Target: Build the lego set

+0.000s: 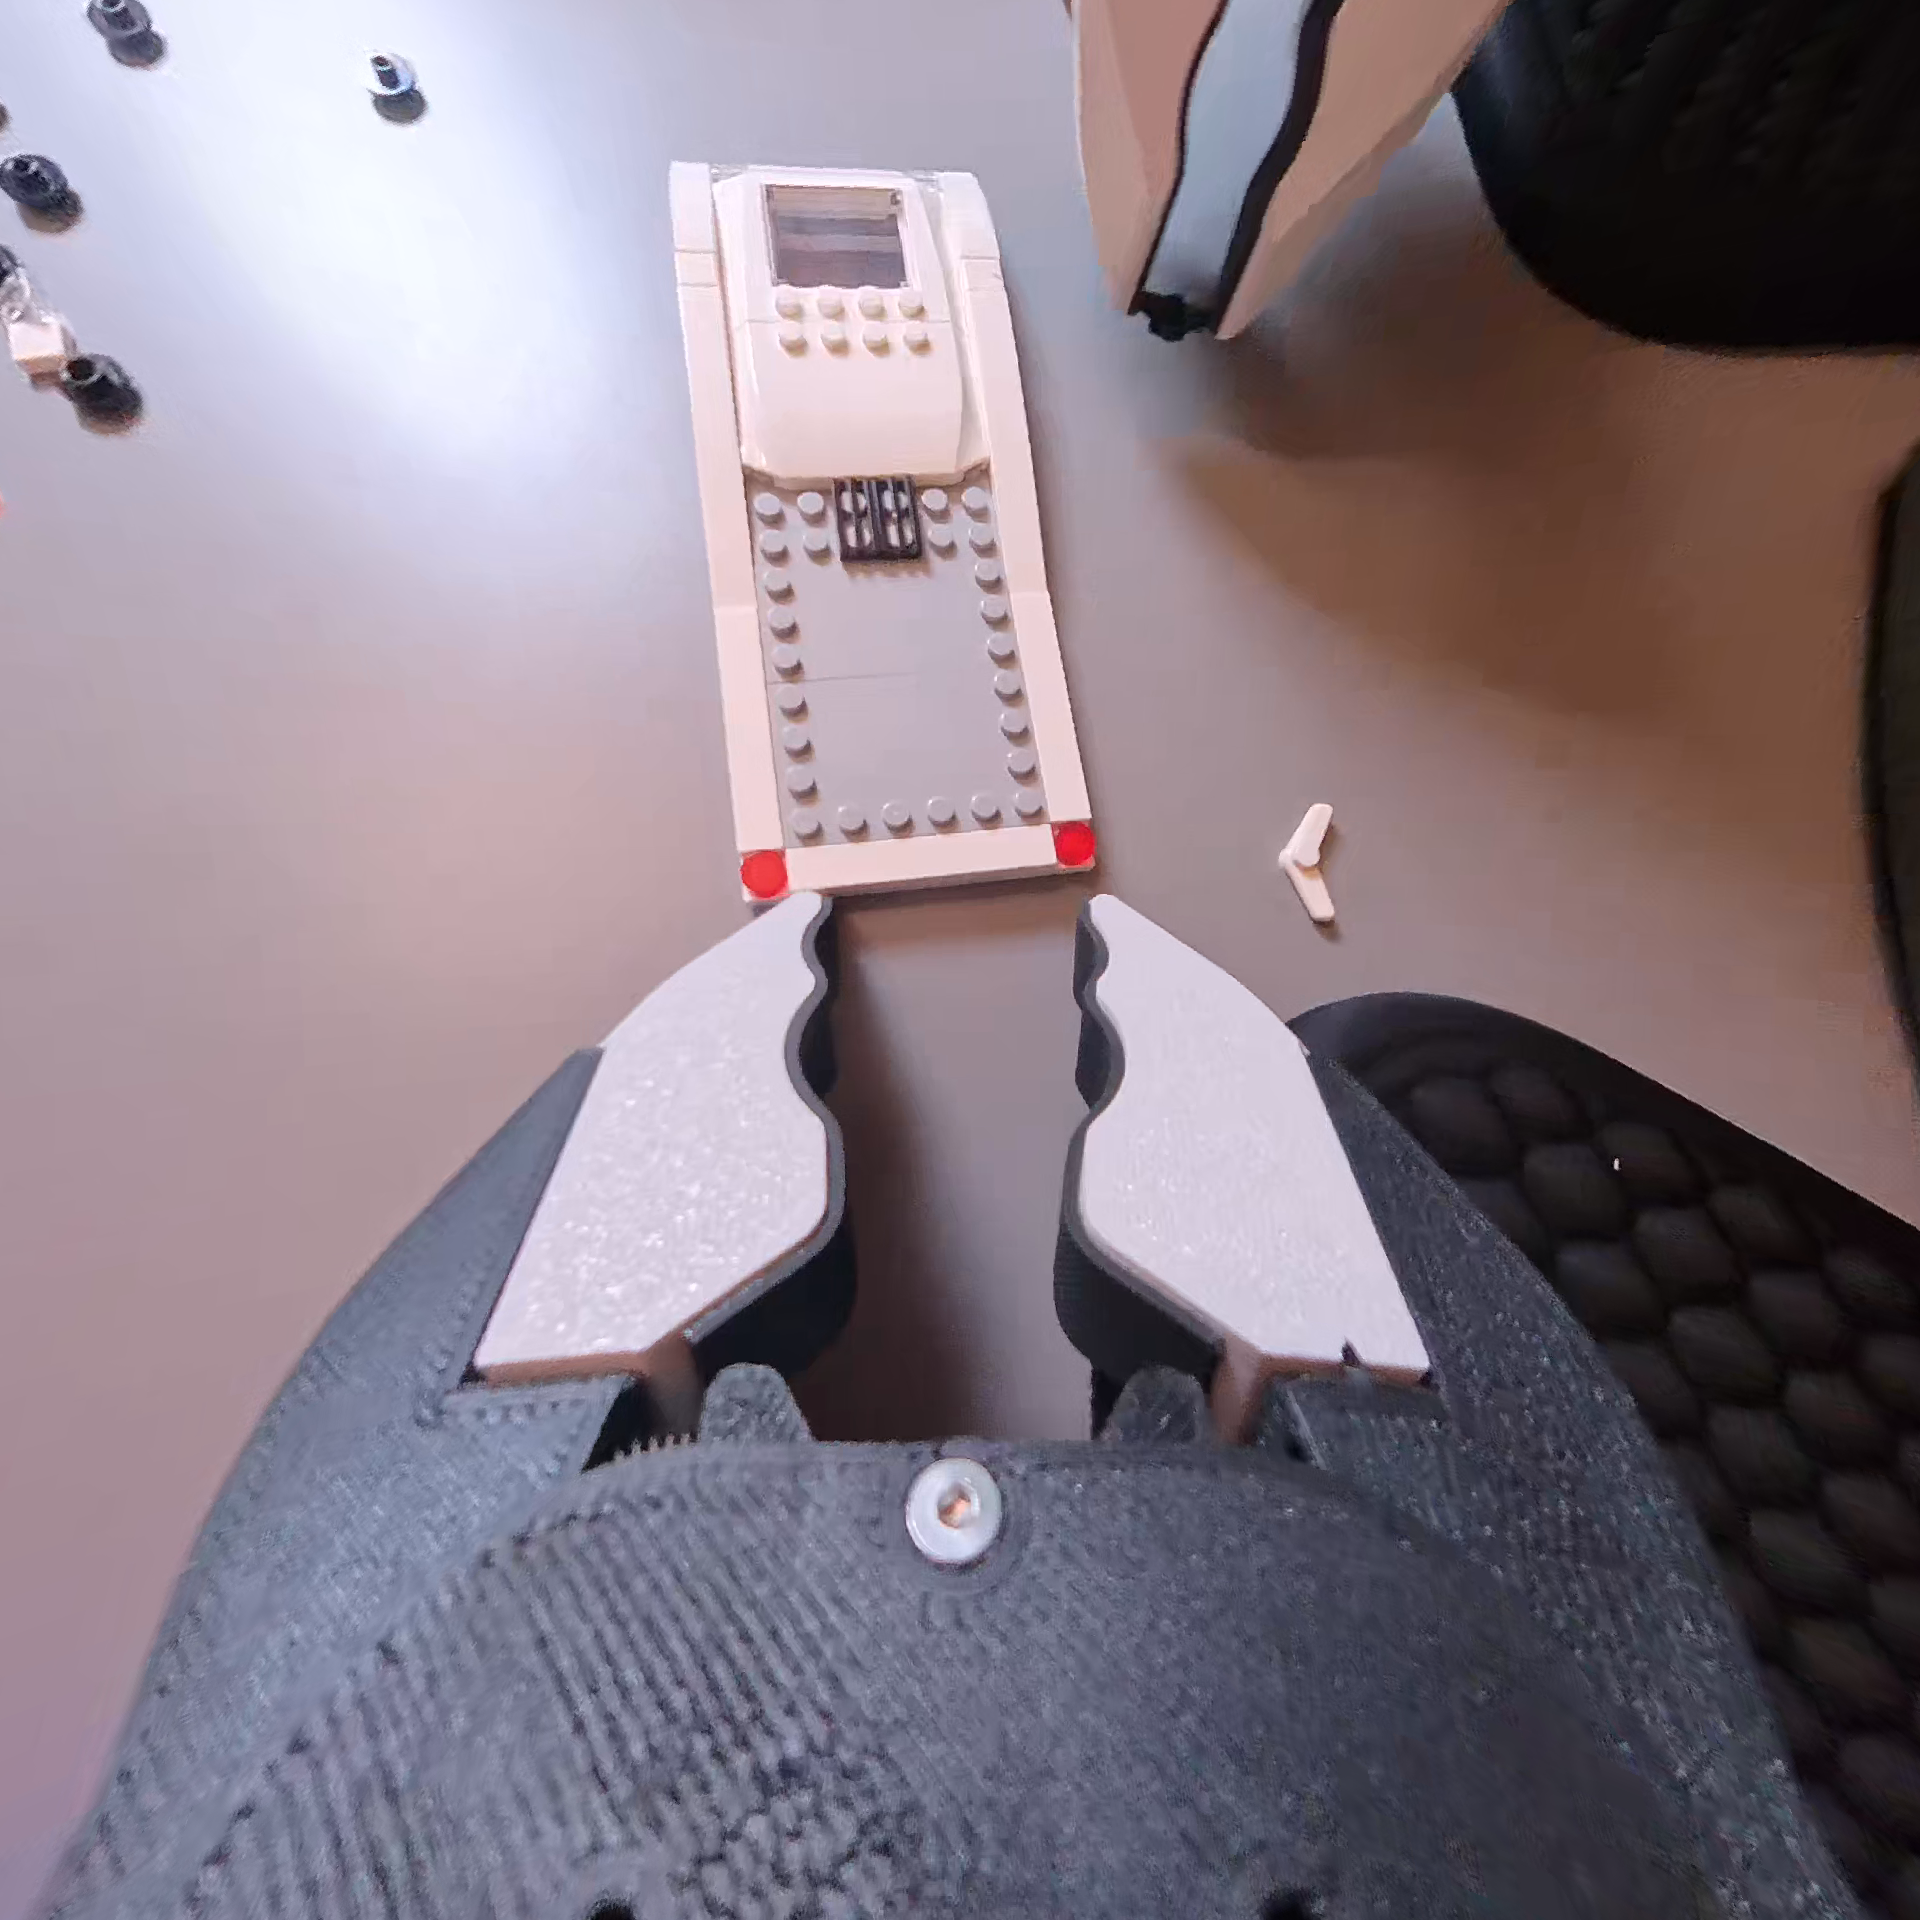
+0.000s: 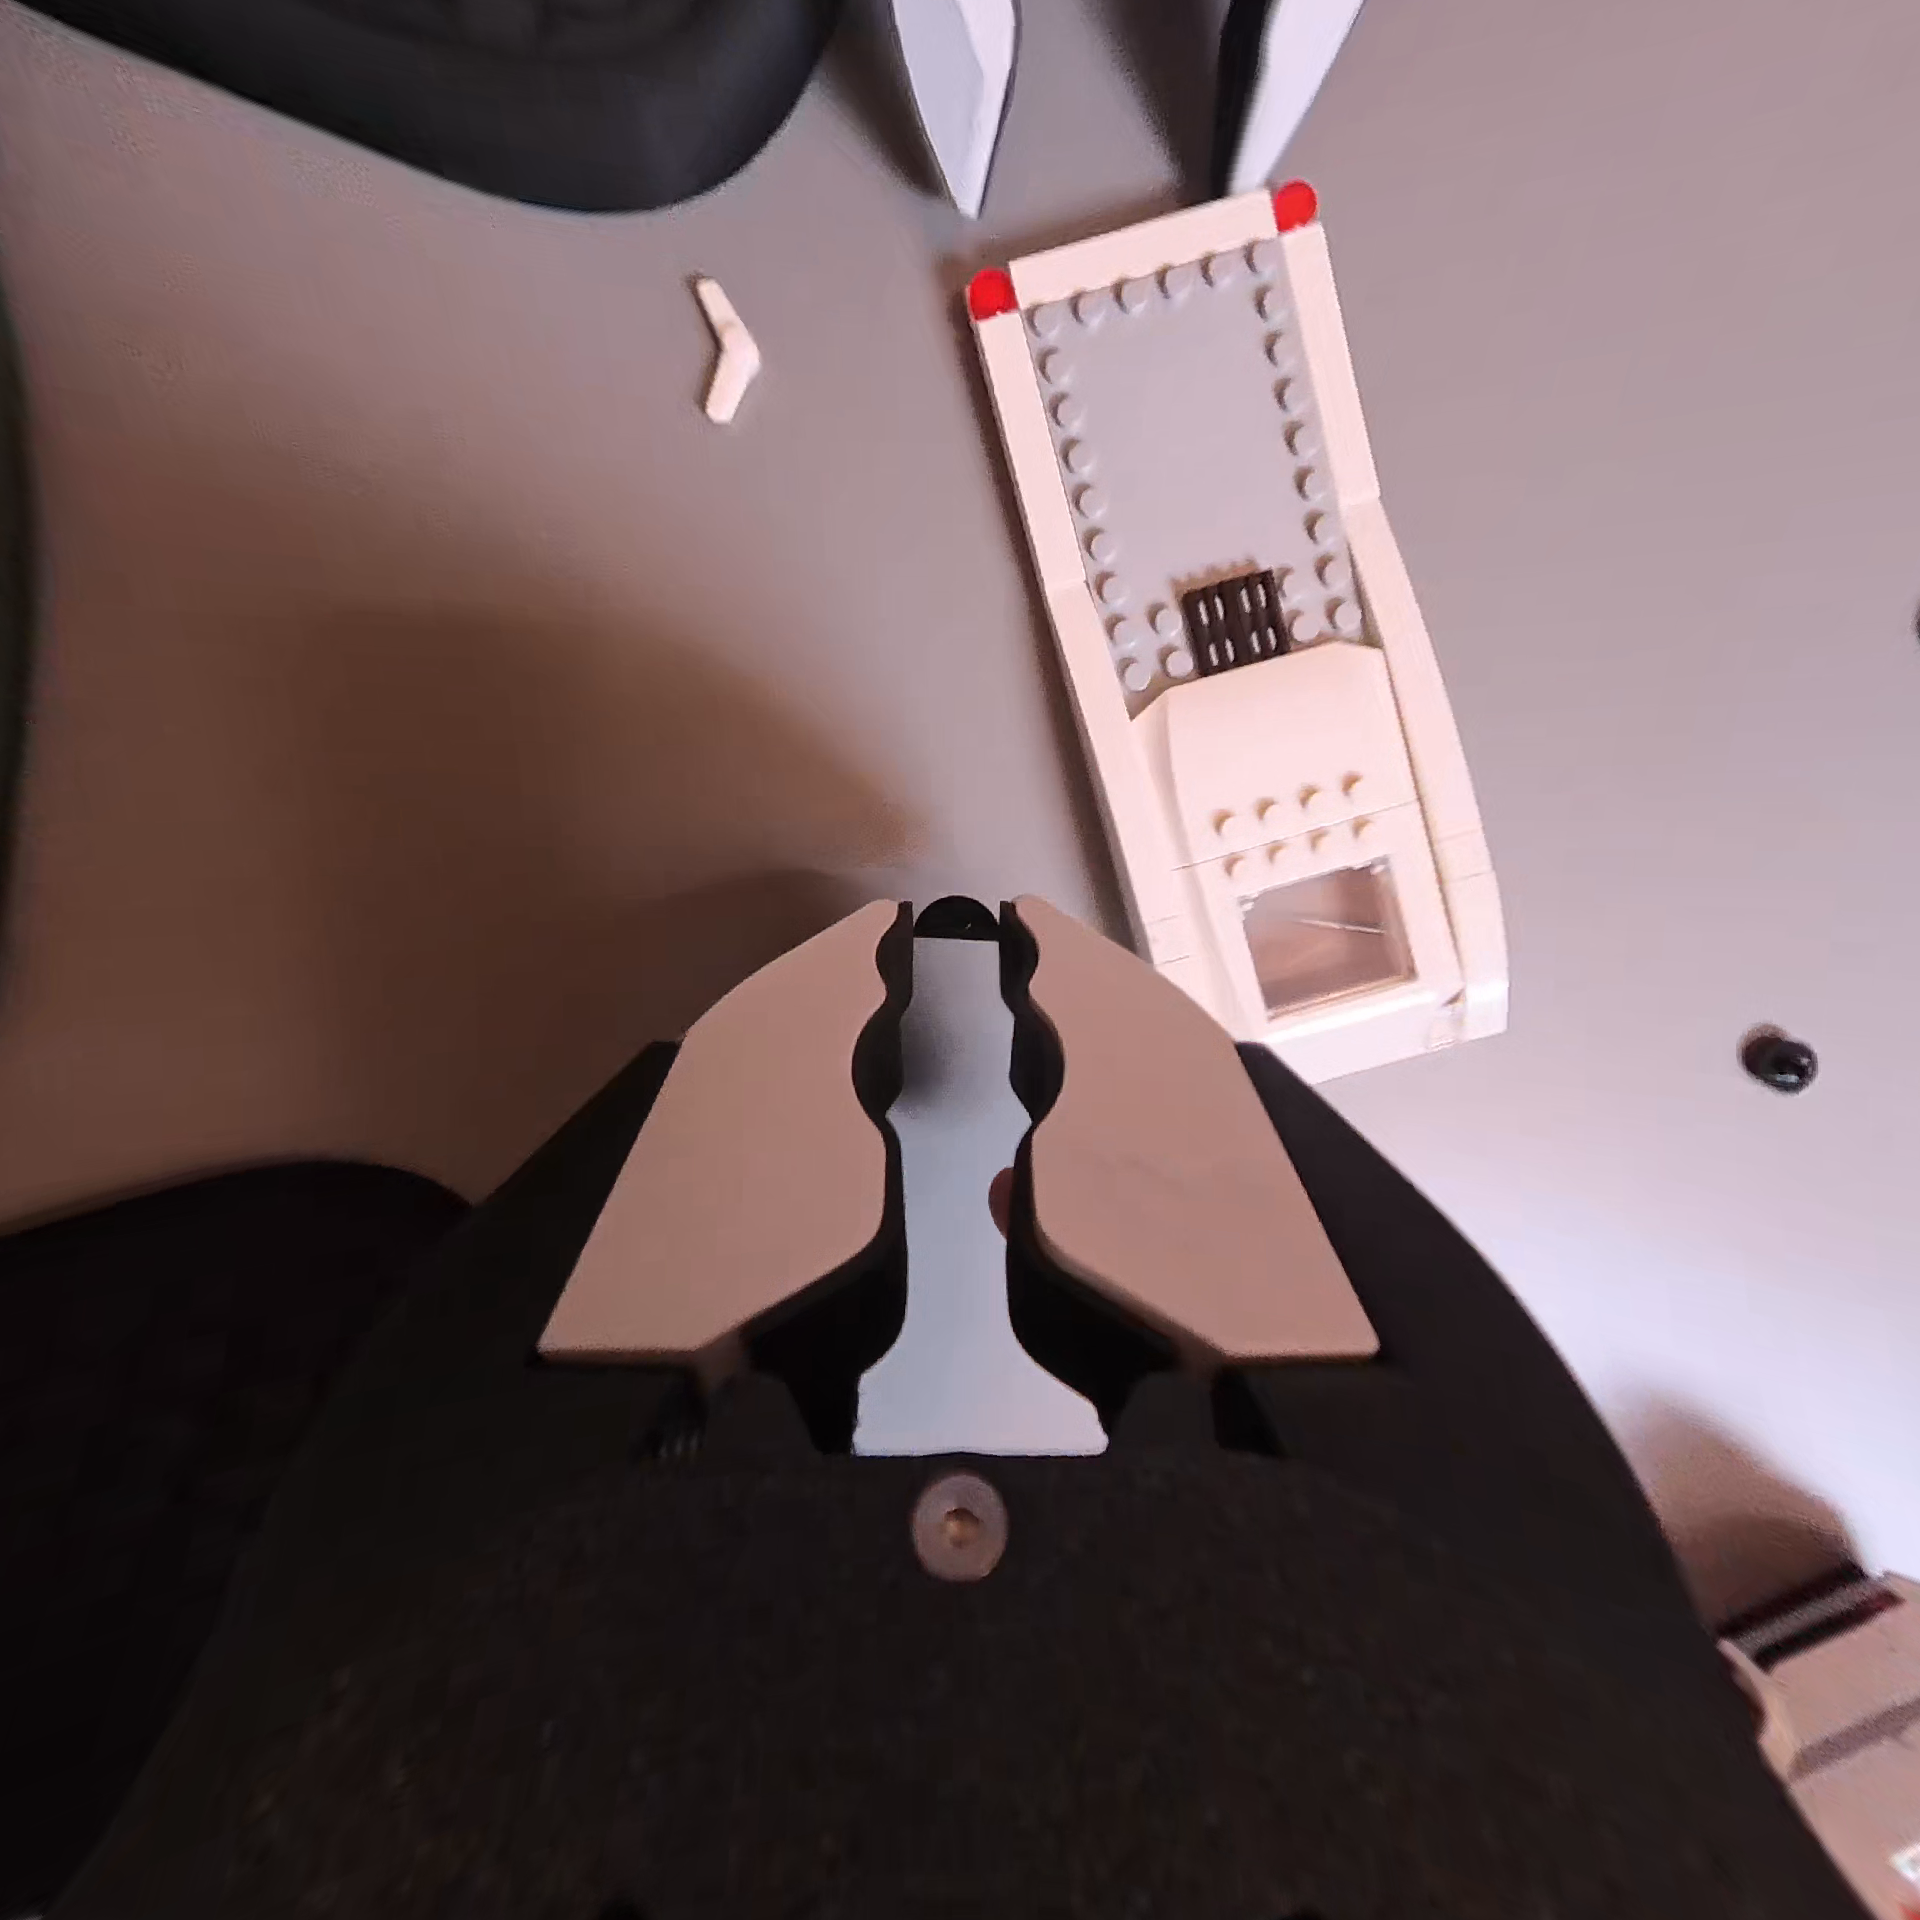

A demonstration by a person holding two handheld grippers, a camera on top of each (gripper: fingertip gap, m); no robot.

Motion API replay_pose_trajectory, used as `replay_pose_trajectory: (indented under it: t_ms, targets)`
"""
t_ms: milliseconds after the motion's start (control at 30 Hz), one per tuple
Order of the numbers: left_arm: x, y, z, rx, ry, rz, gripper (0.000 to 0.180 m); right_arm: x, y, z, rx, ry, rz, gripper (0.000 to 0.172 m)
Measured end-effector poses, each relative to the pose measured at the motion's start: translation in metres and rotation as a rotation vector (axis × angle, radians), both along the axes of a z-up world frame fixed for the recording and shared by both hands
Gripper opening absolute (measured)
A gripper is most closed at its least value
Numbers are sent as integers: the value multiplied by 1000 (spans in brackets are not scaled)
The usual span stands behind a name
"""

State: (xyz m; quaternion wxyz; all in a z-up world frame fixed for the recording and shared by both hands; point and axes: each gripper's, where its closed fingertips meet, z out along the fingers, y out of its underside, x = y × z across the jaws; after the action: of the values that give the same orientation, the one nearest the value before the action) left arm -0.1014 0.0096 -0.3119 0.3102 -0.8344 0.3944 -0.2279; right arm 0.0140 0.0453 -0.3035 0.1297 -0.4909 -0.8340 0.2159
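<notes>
A white brick-built vehicle (image 1: 883, 520) with a grey studded deck, a black grille and two red corner studs lies flat on the grey table. My left gripper (image 1: 956, 914) is open and empty, its fingertips just short of the vehicle's red-studded end. It also shows at the top of the right wrist view (image 2: 1117, 145). My right gripper (image 2: 956, 920) is shut on a small black round piece (image 2: 954, 916) at its tips, beside the windscreen end of the vehicle (image 2: 1236, 623). The left wrist view shows that gripper (image 1: 1184, 307) with the black piece at its tip.
A small bent white piece (image 1: 1307, 860) lies right of the vehicle and also shows in the right wrist view (image 2: 727, 353). Several small black parts (image 1: 42, 187) lie at far left, another by the vehicle (image 2: 1779, 1058). A black mesh object (image 1: 1662, 1247) is at right. Tip to tip, the grippers are about 12 cm apart.
</notes>
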Motion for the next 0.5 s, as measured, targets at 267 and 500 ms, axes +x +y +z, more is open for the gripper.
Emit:
replay_pose_trajectory:
  t_ms: [267, 500]
  targets:
    - [4, 5, 8, 55, -31, 5, 40, 2, 11, -12, 23, -25, -77, 15]
    - [-3, 14, 1, 70, -33, 50, 44, -2, 10, -2, 43, 19, -112, 32]
